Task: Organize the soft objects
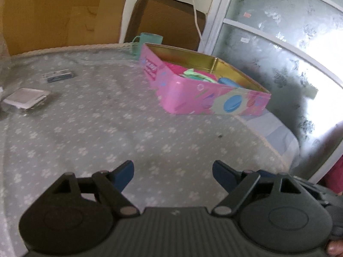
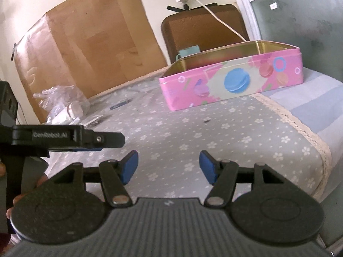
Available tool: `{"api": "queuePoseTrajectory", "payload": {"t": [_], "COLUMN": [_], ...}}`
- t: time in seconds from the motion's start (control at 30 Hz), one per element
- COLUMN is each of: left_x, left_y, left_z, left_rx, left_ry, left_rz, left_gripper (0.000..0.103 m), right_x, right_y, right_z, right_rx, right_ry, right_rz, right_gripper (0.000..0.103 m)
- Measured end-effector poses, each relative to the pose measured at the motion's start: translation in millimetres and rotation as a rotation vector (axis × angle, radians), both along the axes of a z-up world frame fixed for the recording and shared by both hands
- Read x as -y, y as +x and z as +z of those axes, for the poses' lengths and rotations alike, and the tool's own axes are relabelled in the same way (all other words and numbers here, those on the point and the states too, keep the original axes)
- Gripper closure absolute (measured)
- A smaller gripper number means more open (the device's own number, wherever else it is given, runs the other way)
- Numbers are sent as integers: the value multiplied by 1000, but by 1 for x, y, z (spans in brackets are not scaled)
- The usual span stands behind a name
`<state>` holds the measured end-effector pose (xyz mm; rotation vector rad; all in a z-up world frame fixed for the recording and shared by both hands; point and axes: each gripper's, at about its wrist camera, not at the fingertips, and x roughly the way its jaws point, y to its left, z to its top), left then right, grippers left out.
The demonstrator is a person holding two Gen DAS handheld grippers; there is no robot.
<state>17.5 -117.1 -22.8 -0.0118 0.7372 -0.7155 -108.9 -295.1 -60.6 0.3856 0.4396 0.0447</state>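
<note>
A pink tin box (image 1: pixel 193 98) with macaron pictures stands open on the flowered grey tablecloth (image 1: pixel 90 132), far right of centre in the left wrist view. Inside it lie soft items: a green cloth (image 1: pixel 195 73), pink fabric and a blue piece (image 1: pixel 228 82). My left gripper (image 1: pixel 173 174) hovers open over bare cloth well short of the box, nothing between its blue pads. In the right wrist view the same box (image 2: pixel 233 81) shows its long side; its contents are hidden. My right gripper (image 2: pixel 168 167) is open and empty too. The left gripper (image 2: pixel 70 138) appears side-on at the left.
A teal mug (image 1: pixel 148 39) stands behind the box before a brown chair back (image 1: pixel 167 19). A flat white packet (image 1: pixel 25 97) and a small dark card (image 1: pixel 59 76) lie at the left. Crumpled clear plastic (image 2: pixel 62 102) sits by a cardboard sheet (image 2: pixel 90 42). The table's lace edge (image 2: pixel 300 126) runs along the right.
</note>
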Motion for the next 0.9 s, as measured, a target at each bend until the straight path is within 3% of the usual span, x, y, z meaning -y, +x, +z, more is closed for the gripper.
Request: {"api": "queuePoseTrajectory", "payload": {"t": [0.33,0.7,0.9], "left_x": [-23,-57,-117], "left_y": [-6,15,40], "left_z": [1,3,18], "left_rx": [31,43,123], "left_ry": [7,18,26], "left_rz": [26,82,220], "left_gripper": [14,13,10], "right_x": [-17,-28,-51], "right_y": [6,21,50], "right_z": [3,5,20], "right_rx": [3,-11,5], "right_ry": [-32,-55,-96], "right_rz": [35,60,140], "right_gripper": [37,37,37]}}
